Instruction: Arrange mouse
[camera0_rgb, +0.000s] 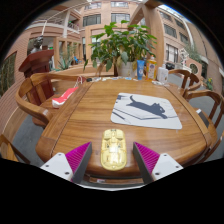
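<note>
A pale yellow mouse (112, 148) lies on the wooden table (95, 115) near its front edge. It stands between my gripper's (112, 158) fingers, with a small gap on each side. The gripper is open, and its magenta pads (77, 157) flank the mouse. A grey mouse pad (147, 108) with a dark cat picture lies beyond the fingers, to the right of the table's middle.
A red and white object (65, 95) lies at the table's left side. A potted plant (120, 45) and some bottles (142, 70) stand at the far edge. Wooden chairs stand at the left (35, 68) and right (195, 85).
</note>
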